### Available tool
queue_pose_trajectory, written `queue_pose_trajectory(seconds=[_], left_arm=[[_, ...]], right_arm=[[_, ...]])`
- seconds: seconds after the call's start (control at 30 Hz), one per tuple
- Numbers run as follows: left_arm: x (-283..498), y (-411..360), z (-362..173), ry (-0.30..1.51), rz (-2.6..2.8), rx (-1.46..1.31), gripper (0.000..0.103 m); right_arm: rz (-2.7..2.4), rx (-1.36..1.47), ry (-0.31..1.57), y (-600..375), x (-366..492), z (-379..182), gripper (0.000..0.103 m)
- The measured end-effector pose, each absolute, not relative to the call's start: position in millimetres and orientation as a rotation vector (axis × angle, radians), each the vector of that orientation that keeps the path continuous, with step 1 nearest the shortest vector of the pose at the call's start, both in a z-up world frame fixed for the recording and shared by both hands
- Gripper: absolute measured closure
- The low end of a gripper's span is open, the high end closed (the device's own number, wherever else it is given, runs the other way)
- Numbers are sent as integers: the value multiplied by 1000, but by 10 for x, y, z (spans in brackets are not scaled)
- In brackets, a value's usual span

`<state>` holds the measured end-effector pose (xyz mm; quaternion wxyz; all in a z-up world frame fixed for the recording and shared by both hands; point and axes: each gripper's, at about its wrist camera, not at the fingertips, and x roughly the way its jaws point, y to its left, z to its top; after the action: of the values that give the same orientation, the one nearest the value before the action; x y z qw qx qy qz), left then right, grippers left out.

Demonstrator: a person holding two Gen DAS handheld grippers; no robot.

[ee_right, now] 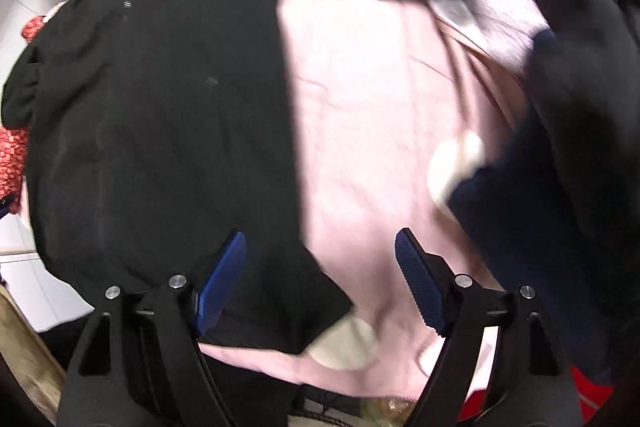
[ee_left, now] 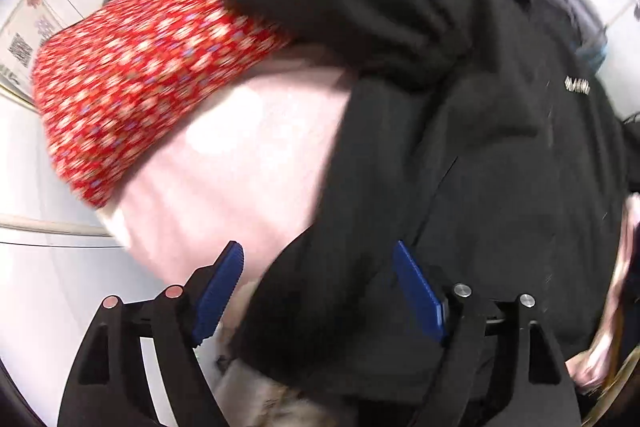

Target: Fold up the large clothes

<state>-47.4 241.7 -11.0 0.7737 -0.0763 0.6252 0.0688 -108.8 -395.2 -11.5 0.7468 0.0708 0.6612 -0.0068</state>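
Jacket (ee_left: 460, 147), black and half folded, lies on the pink sheet (ee_left: 240, 167), red floral cloth (ee_left: 140, 67) beside it. Left gripper (ee_left: 318, 263) and right gripper (ee_right: 320, 251) both gape wide and empty above its hem, probably freed to take a fresh hold.

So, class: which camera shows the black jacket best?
The right wrist view: the black jacket lies spread across the pink sheet, its white logo visible. The left wrist view shows it closer and partly bunched, beside a red flowered cloth.
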Motion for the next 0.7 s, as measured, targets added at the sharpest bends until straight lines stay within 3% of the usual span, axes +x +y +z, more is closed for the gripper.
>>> queue_pose_trajectory(seconds=[0.27,0.4,0.6,0.7], left_arm=[[246,2157,-320,1388,116,-257,26],[601,2389,-445,1361,154,-419,26],[1105,2711,-504,1272,174,-751,25],[1282,2603,-561,1311,171,-762,27]], right_arm=[[192,40,1467,-2871,-779,-306,26],[233,8,1480,-2520,-815,-403,26],[199,-63,1479,-2377,-856,-410,26],[160,-41,1488,-2470,-899,-424,26]])
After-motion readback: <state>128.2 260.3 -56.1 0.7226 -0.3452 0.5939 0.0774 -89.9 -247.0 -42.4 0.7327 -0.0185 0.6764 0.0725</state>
